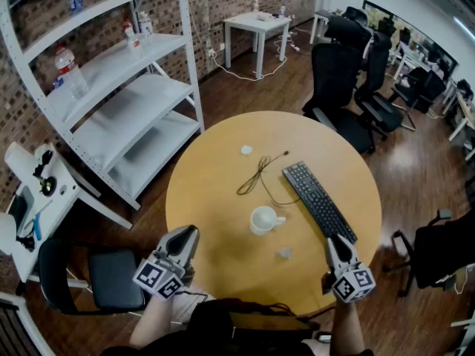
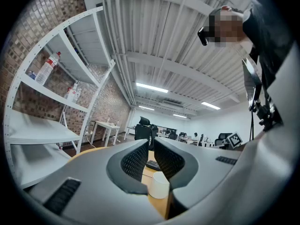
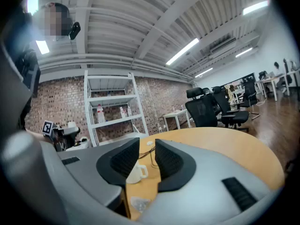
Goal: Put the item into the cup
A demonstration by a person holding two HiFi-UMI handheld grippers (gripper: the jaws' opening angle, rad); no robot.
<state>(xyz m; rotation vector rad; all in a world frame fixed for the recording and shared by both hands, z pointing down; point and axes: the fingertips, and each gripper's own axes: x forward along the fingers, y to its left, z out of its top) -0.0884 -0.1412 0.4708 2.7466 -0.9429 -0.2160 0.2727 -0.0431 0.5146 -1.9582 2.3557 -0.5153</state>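
Both grippers hover at the near rim of the round surface (image 1: 215,199), held low in front of the person's body; the left gripper (image 1: 183,242) has its jaws a narrow slot apart with nothing in that slot, and the right gripper (image 1: 335,247) likewise shows a small gap between its ribbed pads, empty. Ahead of the right gripper and a little to its left lies the item (image 1: 284,253), a small crumpled pale scrap resting on the surface, touched by neither gripper. Just beyond it, between the two grippers and farther out, the white cup (image 1: 263,219) stands upright with its handle turned toward the right gripper's side, and from here it looks empty. Straight ahead of the right gripper a black keyboard (image 1: 319,200) lies at a slant, with a loose cable (image 1: 260,175) and another small white scrap (image 1: 246,150) well beyond the cup. By my reading the task has not begun: the item is not yet picked up, so reaching, pinching, carrying and dropping it into the cup all remain
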